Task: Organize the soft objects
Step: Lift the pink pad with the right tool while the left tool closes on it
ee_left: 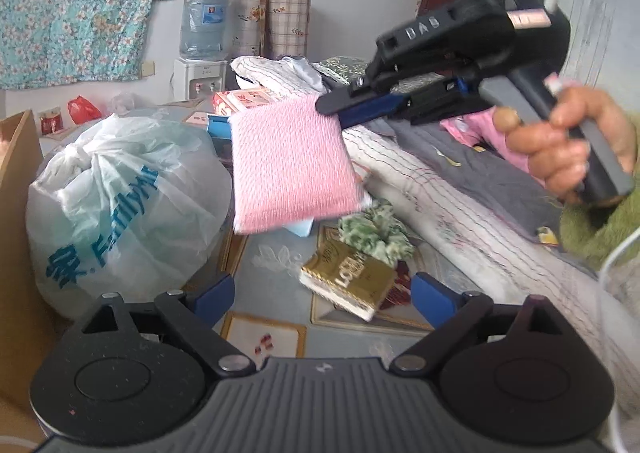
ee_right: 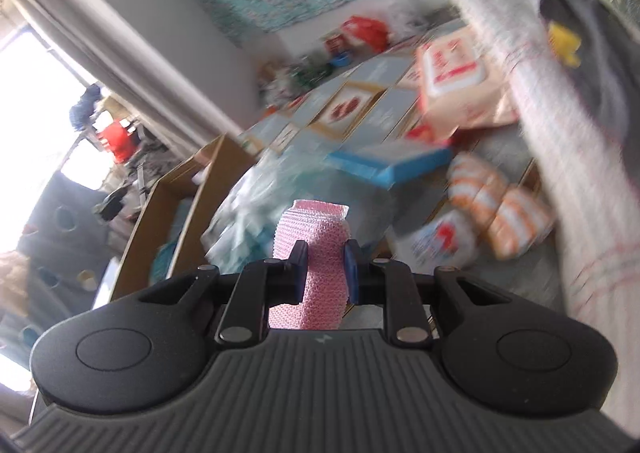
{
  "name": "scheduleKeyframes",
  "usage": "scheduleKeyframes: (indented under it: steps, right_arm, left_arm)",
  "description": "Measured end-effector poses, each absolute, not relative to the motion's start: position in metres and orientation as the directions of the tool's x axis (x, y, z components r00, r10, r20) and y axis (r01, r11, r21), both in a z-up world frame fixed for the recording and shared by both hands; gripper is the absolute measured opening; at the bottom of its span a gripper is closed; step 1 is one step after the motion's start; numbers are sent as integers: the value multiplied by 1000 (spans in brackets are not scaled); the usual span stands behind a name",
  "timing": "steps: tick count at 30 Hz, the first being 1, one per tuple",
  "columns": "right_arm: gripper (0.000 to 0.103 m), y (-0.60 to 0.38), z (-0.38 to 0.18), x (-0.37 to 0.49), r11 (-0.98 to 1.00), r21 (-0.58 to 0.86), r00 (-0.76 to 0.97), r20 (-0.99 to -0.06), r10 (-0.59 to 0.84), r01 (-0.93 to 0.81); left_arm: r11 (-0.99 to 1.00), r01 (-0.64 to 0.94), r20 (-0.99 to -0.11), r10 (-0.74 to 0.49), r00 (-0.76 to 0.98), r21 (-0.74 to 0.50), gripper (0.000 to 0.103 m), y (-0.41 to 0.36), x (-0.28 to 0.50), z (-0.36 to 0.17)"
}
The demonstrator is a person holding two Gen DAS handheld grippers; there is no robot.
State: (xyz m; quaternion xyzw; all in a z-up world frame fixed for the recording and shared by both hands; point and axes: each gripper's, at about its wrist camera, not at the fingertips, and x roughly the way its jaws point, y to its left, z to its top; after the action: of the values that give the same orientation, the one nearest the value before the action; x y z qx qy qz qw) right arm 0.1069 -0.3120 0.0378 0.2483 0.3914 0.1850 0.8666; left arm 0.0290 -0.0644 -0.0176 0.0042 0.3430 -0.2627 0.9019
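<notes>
A pink knitted sponge pad (ee_left: 292, 163) hangs in the air above the patterned bed surface, pinched at its upper right corner by my right gripper (ee_left: 334, 109), which a hand (ee_left: 560, 145) holds. In the right wrist view the same pink pad (ee_right: 324, 265) is squeezed between the two blue pads of my right gripper (ee_right: 325, 271), shut on it. My left gripper (ee_left: 324, 299) stands open low in its own view, its blue fingertips (ee_left: 218, 295) wide apart with nothing between them. A green-and-white scrunchie (ee_left: 374, 233) lies below the pad.
A tied white plastic bag (ee_left: 120, 205) sits at the left beside a cardboard box (ee_right: 176, 221). A gold packet (ee_left: 348, 281), a blue flat box (ee_right: 390, 163), tissue packs (ee_right: 452, 77) and orange-striped cloths (ee_right: 500, 209) lie on the surface. A rolled quilt (ee_left: 460, 213) runs along the right.
</notes>
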Motion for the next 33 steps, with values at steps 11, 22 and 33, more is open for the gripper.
scheduleKeyframes:
  steps: [11, 22, 33]
  right_arm:
    - [18, -254, -38, 101, 759, 634, 411, -657, 631, -151]
    - [18, -251, -52, 106, 733, 666, 389, -644, 658, -136]
    - [18, -256, -53, 102, 715, 688, 399, -624, 672, -129]
  left_arm:
    - [925, 364, -704, -329, 630, -106, 99, -45, 20, -37]
    - [950, 296, -786, -256, 563, -97, 99, -53, 58, -69]
    - [956, 256, -783, -267, 562, -142, 87, -43, 58, -73]
